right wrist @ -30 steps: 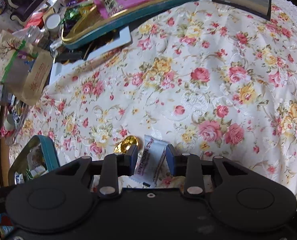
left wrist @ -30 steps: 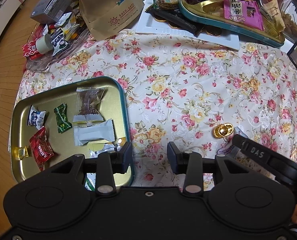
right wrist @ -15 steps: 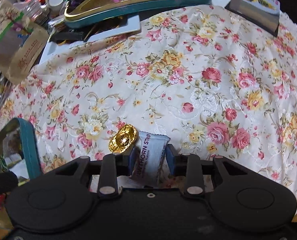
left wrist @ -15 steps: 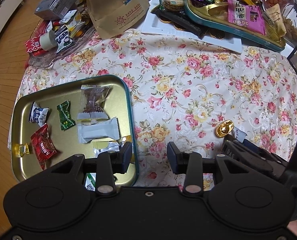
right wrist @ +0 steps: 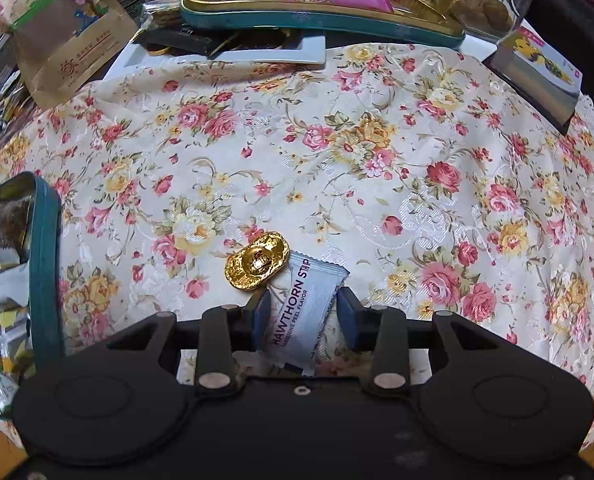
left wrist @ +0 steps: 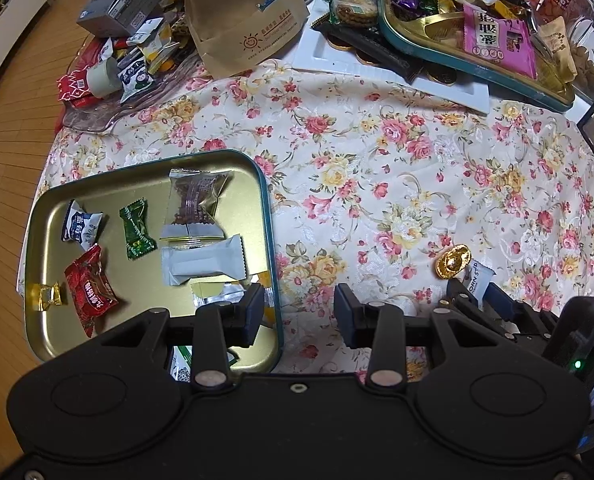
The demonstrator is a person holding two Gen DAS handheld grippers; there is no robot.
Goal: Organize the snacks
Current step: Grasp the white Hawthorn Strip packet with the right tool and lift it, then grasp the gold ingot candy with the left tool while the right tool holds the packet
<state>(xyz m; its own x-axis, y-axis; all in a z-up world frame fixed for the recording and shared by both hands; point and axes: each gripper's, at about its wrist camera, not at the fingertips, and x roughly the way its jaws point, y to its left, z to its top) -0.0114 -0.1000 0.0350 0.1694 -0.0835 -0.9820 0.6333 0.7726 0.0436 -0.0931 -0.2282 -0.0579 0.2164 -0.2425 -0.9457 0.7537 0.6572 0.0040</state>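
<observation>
Right hand-held gripper (right wrist: 303, 312): jaws apart, one each side of the hawthorn strip (right wrist: 303, 316), no visible clamping. The strip lies flat on the worktop (right wrist: 337, 168), long axis running away from the gripper, tilted slightly right. A gold ingot (right wrist: 257, 266) touches its far-left corner. Left hand-held gripper (left wrist: 299, 312): jaws apart, empty, over the tin (left wrist: 57, 320) rim.

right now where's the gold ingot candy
On the floral tablecloth, just left of the hawthorn strip packet between the right gripper's fingers; teal-rimmed tin further left.
</observation>
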